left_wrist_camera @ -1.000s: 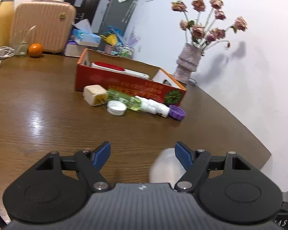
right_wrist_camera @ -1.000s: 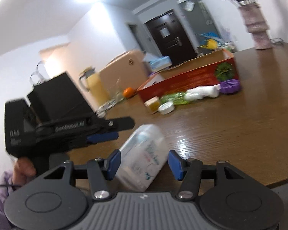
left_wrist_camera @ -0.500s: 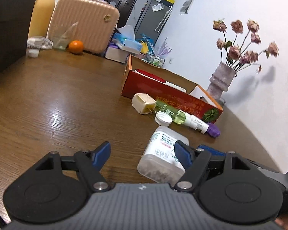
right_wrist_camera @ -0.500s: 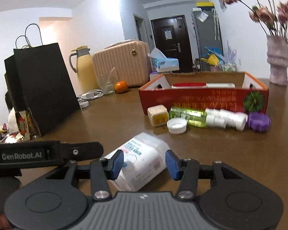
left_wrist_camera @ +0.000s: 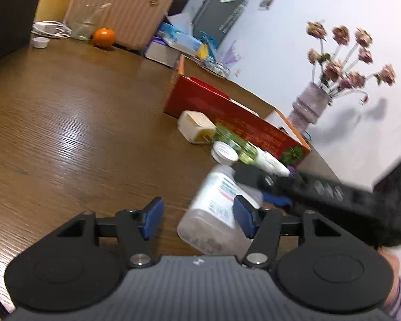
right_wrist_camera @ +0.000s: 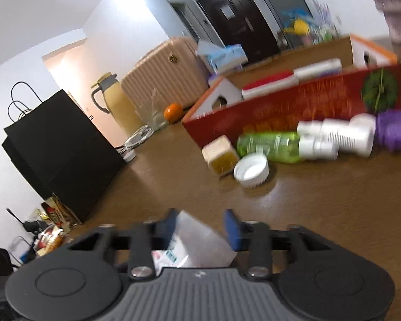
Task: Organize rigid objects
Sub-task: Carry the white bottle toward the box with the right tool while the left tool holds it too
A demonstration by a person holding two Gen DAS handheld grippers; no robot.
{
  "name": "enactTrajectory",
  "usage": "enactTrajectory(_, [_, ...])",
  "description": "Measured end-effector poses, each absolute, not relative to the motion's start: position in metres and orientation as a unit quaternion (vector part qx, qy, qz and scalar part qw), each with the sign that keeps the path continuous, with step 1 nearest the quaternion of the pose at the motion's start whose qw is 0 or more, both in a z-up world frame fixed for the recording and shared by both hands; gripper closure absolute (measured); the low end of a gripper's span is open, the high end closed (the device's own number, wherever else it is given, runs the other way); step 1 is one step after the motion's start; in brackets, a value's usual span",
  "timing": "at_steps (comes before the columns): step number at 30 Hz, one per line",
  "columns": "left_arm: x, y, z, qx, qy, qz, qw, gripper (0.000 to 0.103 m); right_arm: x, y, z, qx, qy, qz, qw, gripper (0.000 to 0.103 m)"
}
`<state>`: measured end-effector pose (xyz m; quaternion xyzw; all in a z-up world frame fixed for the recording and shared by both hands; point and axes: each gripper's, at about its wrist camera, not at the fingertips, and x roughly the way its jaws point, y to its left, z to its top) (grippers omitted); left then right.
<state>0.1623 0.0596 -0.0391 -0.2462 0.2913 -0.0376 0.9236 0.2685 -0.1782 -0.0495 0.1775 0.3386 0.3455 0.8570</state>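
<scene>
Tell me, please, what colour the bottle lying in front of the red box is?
Translucent green bottle with a white cap; clearest in the right wrist view.

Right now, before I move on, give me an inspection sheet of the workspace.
Surface: wooden table, glossy, no spills seen.
Job's things: bottle tilted, in the right gripper; open box with flat packs inside; along its front a cube, green bottle, cap, white tubs and purple lid.
Clutter: orange, glass, suitcase, jug, black bag, tissue box.
Grippers: left gripper open, empty; right gripper closed on the bottle.
Cables: white cable coiled by the glass.
Surroundings: vase of flowers, dark door, white walls.
</scene>
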Motion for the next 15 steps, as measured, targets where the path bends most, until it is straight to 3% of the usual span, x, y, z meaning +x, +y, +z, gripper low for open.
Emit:
enactTrajectory(3, [0.170, 0.065, -0.041, -0.276, 0.292, -0.065, 0.913, 0.060, 0.247, -0.191, -0.055, 0.202, 0.342, 0.345, 0.851, 0.074])
enactTrajectory(12, [0.186, 0.032, -0.046, -0.274, 0.307, -0.104, 0.906, 0.060, 0.188, -0.227, -0.052, 0.210, 0.322, 0.288, 0.877, 0.073])
enactTrajectory(15, [0.179, 0.029, -0.042, -0.255, 0.306, -0.097, 0.912, 0.050, 0.191, -0.232, -0.056, 0.224, 0.321, 0.280, 0.877, 0.066])
